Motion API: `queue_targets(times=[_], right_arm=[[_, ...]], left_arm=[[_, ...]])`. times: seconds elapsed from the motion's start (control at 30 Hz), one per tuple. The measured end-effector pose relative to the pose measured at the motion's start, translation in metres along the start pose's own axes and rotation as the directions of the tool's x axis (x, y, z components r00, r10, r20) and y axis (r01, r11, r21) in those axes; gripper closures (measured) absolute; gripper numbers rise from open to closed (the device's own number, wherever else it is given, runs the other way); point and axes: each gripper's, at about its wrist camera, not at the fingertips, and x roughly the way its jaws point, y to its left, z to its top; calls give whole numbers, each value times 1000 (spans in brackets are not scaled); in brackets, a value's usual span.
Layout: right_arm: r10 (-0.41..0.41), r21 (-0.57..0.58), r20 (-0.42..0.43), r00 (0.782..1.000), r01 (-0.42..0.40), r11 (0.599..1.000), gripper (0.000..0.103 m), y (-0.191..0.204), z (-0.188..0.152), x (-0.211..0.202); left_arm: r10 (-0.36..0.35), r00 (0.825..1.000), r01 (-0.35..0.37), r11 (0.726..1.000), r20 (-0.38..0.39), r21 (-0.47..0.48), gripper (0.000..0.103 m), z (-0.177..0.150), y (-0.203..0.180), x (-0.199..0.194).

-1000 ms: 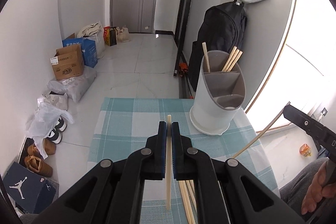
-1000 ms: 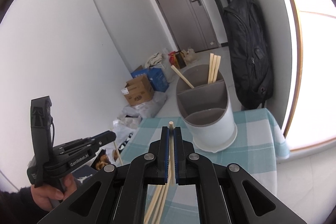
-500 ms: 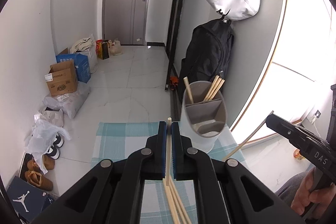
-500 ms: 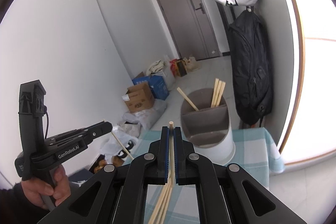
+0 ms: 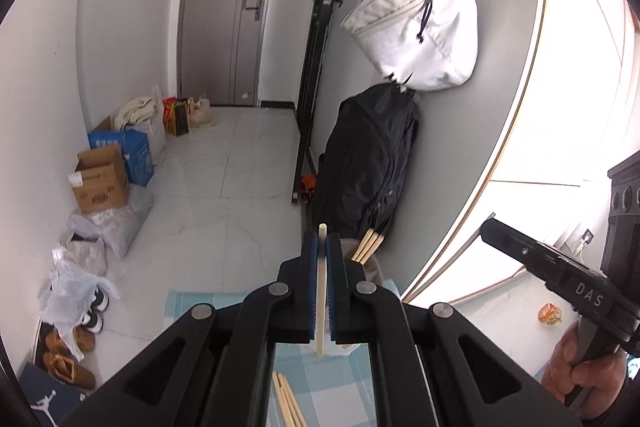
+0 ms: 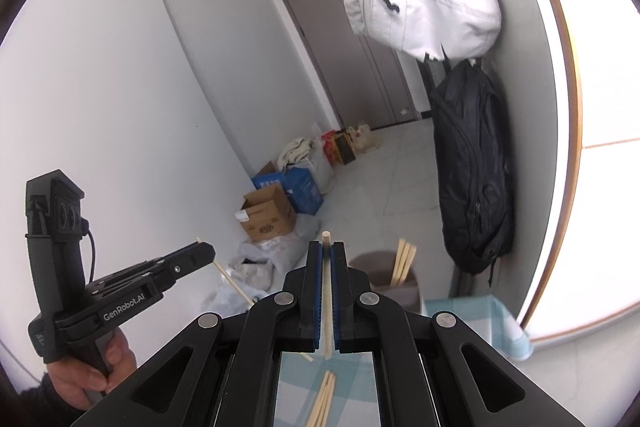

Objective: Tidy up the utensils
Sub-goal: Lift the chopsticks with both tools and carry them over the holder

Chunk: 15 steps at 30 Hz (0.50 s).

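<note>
My left gripper point(image 5: 321, 241) is shut on a pale wooden chopstick point(image 5: 321, 299), held high above the table. My right gripper point(image 6: 327, 249) is shut on another chopstick point(image 6: 327, 303). The white utensil holder point(image 6: 394, 287) with grey dividers stands on the checked cloth and has several chopsticks point(image 6: 403, 261) upright in it; in the left wrist view it is mostly hidden behind my jaws, with only its chopstick tips point(image 5: 368, 245) showing. Loose chopsticks point(image 5: 286, 403) lie on the cloth below; they also show in the right wrist view point(image 6: 322, 401).
The table has a teal checked cloth point(image 6: 476, 319). A black backpack point(image 5: 366, 163) and a white bag point(image 5: 420, 23) hang on the wall behind the holder. Boxes point(image 5: 102, 181), bags and shoes point(image 5: 66, 369) lie on the floor to the left.
Both grippers have risen and tilted upward with their chopsticks, so the holder has dropped low in both views and is now partly hidden behind the jaws.
</note>
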Motion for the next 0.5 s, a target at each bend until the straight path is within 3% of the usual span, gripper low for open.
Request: queue_targets(times=[0.27, 0.5], right_arm=[[-34, -12, 25, 999, 34, 999, 100, -9, 42, 15], [-64, -57, 19, 998, 65, 996, 100, -17, 64, 42]], left_arm=[[-17, 999, 17, 1000, 34, 0, 103, 40, -9, 10], [-12, 1000, 12, 1000, 5, -6, 103, 54, -8, 42]])
